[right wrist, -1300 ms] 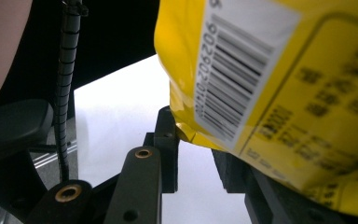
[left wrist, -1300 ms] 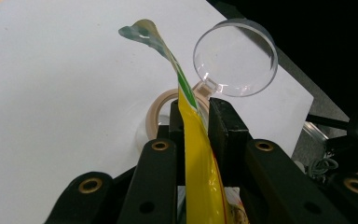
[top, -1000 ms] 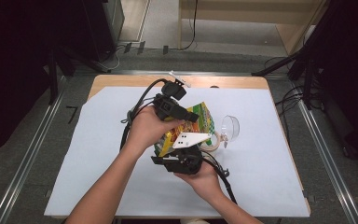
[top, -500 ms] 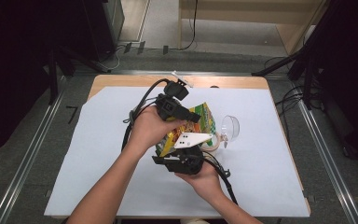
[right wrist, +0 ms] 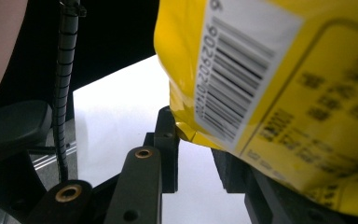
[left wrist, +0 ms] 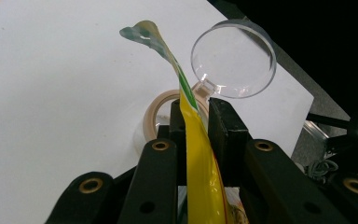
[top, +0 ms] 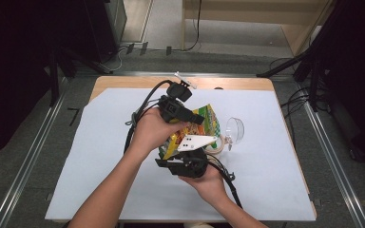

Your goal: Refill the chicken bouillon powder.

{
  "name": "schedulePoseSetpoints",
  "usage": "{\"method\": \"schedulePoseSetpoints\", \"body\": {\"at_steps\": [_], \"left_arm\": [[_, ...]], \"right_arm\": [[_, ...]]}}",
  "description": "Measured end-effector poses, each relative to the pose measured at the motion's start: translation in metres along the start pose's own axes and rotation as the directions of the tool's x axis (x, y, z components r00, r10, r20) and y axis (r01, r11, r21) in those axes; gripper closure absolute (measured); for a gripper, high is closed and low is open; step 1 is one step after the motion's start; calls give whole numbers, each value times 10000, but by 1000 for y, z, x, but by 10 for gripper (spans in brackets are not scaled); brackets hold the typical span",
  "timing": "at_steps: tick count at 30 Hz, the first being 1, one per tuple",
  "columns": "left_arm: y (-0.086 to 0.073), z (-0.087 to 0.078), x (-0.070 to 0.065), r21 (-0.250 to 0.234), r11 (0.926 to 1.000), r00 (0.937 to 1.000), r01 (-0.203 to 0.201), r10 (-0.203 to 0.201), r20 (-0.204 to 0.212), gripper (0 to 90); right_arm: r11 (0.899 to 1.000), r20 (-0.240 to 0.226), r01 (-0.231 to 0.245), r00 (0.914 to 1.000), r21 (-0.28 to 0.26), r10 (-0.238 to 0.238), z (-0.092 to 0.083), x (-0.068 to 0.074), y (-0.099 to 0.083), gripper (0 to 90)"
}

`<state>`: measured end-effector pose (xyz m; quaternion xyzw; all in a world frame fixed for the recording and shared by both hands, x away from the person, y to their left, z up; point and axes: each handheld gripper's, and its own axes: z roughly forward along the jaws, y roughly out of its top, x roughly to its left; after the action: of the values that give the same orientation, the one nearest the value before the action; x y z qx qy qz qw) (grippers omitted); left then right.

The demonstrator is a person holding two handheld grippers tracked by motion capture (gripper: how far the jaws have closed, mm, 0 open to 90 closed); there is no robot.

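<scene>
White paper covers the table (top: 100,190), and dark floor lies all around it. Both hands meet near the middle of the table, so much of the yellow snack bag (top: 204,121) is hidden behind fingers and black gripper parts in the high view. In the right gripper view the bag is cut off at the top and right edges, and its small print is too blurry to read; only the barcode is sharp.

The left gripper (left wrist: 196,126) has its jaws pinching the thin top edge of the bag, which sticks up between them and curls over at the tip. The right gripper (right wrist: 196,149) sits low under the bag. Its jaws stand a little apart with a bottom corner of the bag between them, and I cannot tell if they squeeze it.

A clear round lid (left wrist: 233,58) and a roll of tape (left wrist: 156,119) lie on the paper just behind the bag.

The left arm reaches in from the bottom left, hand on top. The right hand comes from below, palm under its gripper.
</scene>
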<state>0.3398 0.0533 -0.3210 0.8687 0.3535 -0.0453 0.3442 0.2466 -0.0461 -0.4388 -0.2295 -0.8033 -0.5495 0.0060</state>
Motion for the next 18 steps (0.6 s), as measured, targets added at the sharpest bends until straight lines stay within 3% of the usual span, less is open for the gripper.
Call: {"method": "schedulePoseSetpoints", "body": {"at_steps": [18], "left_arm": [[1,1,0,30,10000,10000,39,-39,-15,802]], "right_arm": [[9999,-40,-109,9999,4,109,0,1,0,740]]}}
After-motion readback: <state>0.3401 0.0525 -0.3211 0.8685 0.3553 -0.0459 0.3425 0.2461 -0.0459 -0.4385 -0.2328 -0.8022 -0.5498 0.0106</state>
